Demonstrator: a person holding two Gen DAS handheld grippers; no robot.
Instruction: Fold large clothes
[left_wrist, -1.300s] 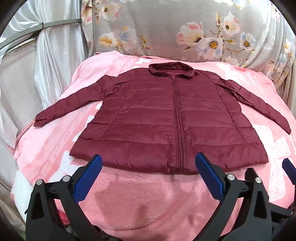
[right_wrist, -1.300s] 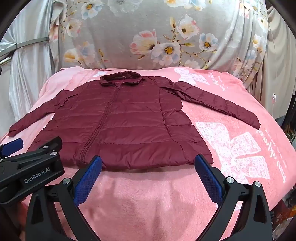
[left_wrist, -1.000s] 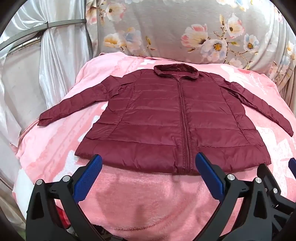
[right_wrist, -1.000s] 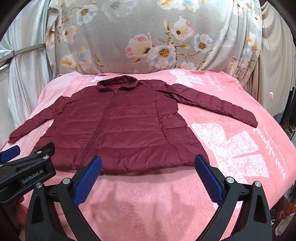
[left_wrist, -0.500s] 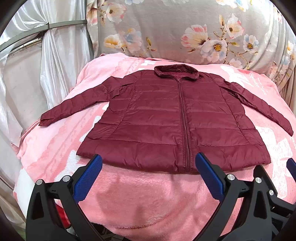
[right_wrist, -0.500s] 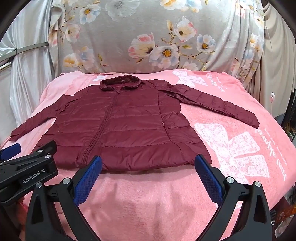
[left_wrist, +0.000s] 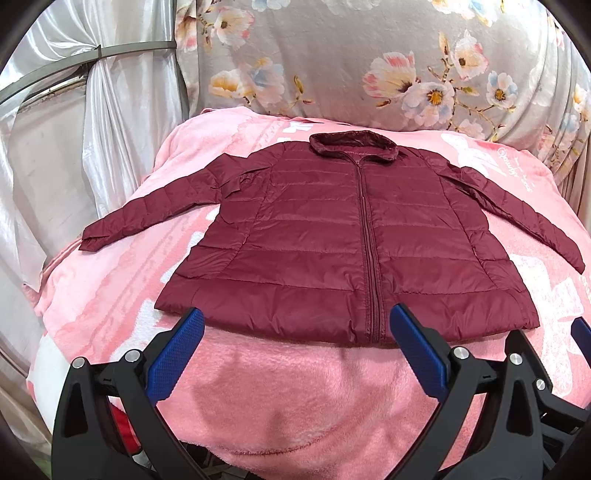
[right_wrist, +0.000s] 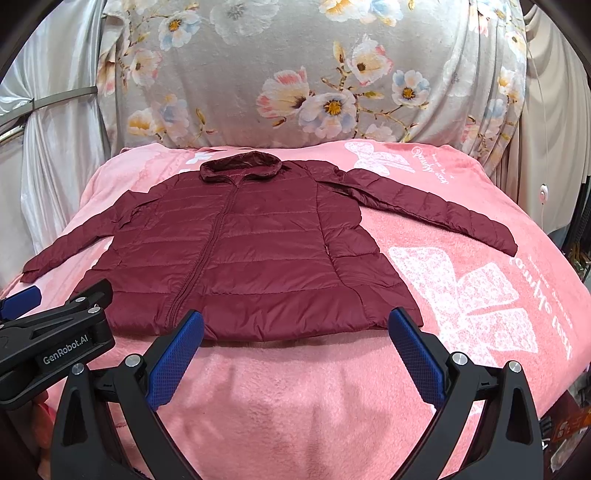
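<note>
A dark red quilted jacket (left_wrist: 332, 236) (right_wrist: 236, 254) lies flat and zipped on a pink blanket (left_wrist: 295, 391) (right_wrist: 306, 391), collar at the far end, both sleeves spread outward. My left gripper (left_wrist: 295, 328) hovers open just short of the hem, near the zip's lower end. My right gripper (right_wrist: 295, 328) is open too, in front of the hem's right half. Neither holds anything. The left gripper's body (right_wrist: 55, 332) shows at the left edge of the right wrist view.
A grey flowered cloth (left_wrist: 369, 66) (right_wrist: 314, 81) rises behind the bed. Silvery curtains (left_wrist: 92, 129) and a metal bar hang at the left. The blanket drops off at the right, where a white cord (right_wrist: 543, 192) hangs.
Both views shifted slightly; the jacket sits a little differently in frame. Both grippers stay open and the jacket has not moved.
</note>
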